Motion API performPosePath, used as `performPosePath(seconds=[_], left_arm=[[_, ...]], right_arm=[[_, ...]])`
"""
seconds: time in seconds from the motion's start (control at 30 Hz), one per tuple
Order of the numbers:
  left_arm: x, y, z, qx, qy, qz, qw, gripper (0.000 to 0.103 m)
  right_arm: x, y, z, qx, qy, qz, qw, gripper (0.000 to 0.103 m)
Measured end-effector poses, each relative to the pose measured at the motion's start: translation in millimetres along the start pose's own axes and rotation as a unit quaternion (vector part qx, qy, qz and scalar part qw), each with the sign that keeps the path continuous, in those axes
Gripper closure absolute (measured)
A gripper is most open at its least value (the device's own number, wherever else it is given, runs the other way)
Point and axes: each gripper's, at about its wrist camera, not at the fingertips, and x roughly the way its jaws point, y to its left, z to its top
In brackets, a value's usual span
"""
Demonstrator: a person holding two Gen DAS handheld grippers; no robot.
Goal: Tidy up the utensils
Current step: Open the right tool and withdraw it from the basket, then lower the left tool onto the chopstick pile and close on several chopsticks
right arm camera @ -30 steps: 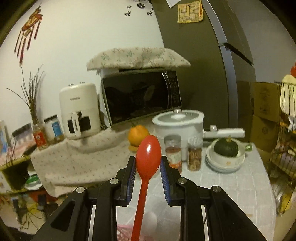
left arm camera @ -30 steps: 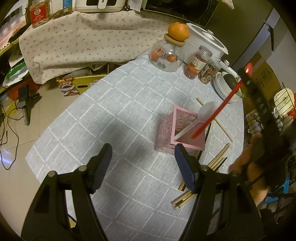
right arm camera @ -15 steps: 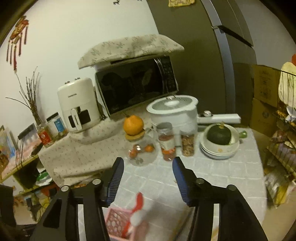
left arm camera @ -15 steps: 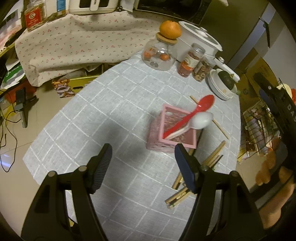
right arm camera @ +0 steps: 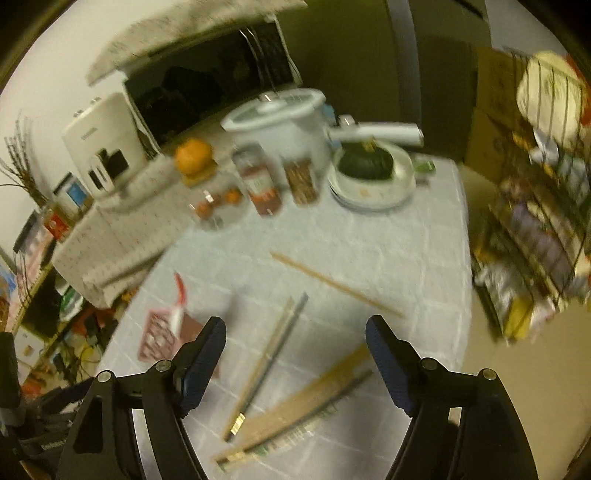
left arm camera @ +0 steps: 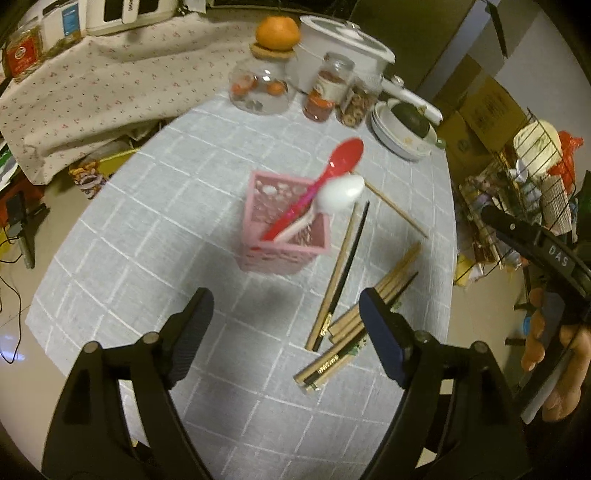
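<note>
A pink lattice holder (left arm camera: 284, 236) stands mid-table with a red spoon (left arm camera: 325, 177) and a white spoon (left arm camera: 338, 194) leaning in it; it also shows in the right wrist view (right arm camera: 162, 336). Several chopsticks lie on the cloth: a pair (left arm camera: 340, 277), a bundle (left arm camera: 369, 314) and a single one (left arm camera: 397, 212). The right wrist view shows the pair (right arm camera: 269, 362), the bundle (right arm camera: 303, 410) and the single one (right arm camera: 332, 284). My left gripper (left arm camera: 286, 336) is open and empty, above the table short of the holder. My right gripper (right arm camera: 295, 365) is open and empty above the chopsticks.
Glass jars (left arm camera: 328, 92), an orange (left arm camera: 277, 31), a white cooker (left arm camera: 343, 44) and a bowl with a dark squash (left arm camera: 406, 125) line the table's far edge. A wire rack (left arm camera: 517, 192) stands to the right. The grey checked tablecloth (left arm camera: 147, 229) covers the round table.
My right gripper let the red spoon go into the pink holder, opened, then drew back and tilted down over the chopsticks. My left gripper stayed open and drifted slightly.
</note>
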Motion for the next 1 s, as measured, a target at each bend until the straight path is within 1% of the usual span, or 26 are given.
performPosePath(seconds=[0.1, 0.17, 0.37, 0.47, 0.53, 0.77, 0.83, 0.9, 0.93, 0.97, 1.0], left_arm=[[11.7, -10.7, -5.0, 0.02, 0.021, 0.007, 0.9995, 0.022], [20.1, -18.5, -10.0, 0.039, 0.037, 0.008, 0.9985, 0.022], [44.3, -41.2, -25.9, 0.085, 0.076, 0.027, 0.9931, 0.022], [53.0, -55.8, -29.5, 0.106, 0.093, 0.025, 0.9896, 0.022], [57.8, -67.3, -30.3, 0.117, 0.101, 0.017, 0.9877, 0.022], [79.4, -117.1, -30.6, 0.159, 0.114, -0.003, 0.9806, 0.022], [88.4, -130.0, -27.4, 0.166, 0.113, -0.008, 0.9795, 0.031], [102.5, -142.2, -20.6, 0.173, 0.119, -0.016, 0.9776, 0.052], [107.6, -144.7, -18.3, 0.173, 0.122, -0.02, 0.9771, 0.058], [116.2, -148.5, -14.1, 0.171, 0.128, -0.028, 0.9766, 0.067], [123.0, -150.2, -10.5, 0.167, 0.133, -0.034, 0.9765, 0.072]], right_arm=[[9.0, -15.6, -5.5, 0.008, 0.03, -0.009, 0.999, 0.024], [17.8, -25.2, -9.2, 0.011, 0.059, -0.016, 0.998, 0.024], [37.1, -42.5, -21.0, 0.011, 0.12, -0.029, 0.992, 0.023], [41.7, -49.5, -24.7, 0.009, 0.136, -0.024, 0.99, 0.023], [43.2, -56.0, -24.8, 0.014, 0.141, -0.023, 0.99, 0.023], [43.7, -87.8, -31.3, 0.017, 0.157, -0.051, 0.986, 0.023], [45.4, -96.3, -31.3, 0.022, 0.163, -0.053, 0.985, 0.023], [45.6, -102.8, -29.9, 0.026, 0.164, -0.054, 0.985, 0.023], [45.9, -106.2, -29.2, 0.027, 0.164, -0.054, 0.985, 0.023], [46.2, -109.2, -28.8, 0.027, 0.163, -0.056, 0.985, 0.023], [47.0, -110.9, -28.9, 0.028, 0.164, -0.057, 0.984, 0.023]])
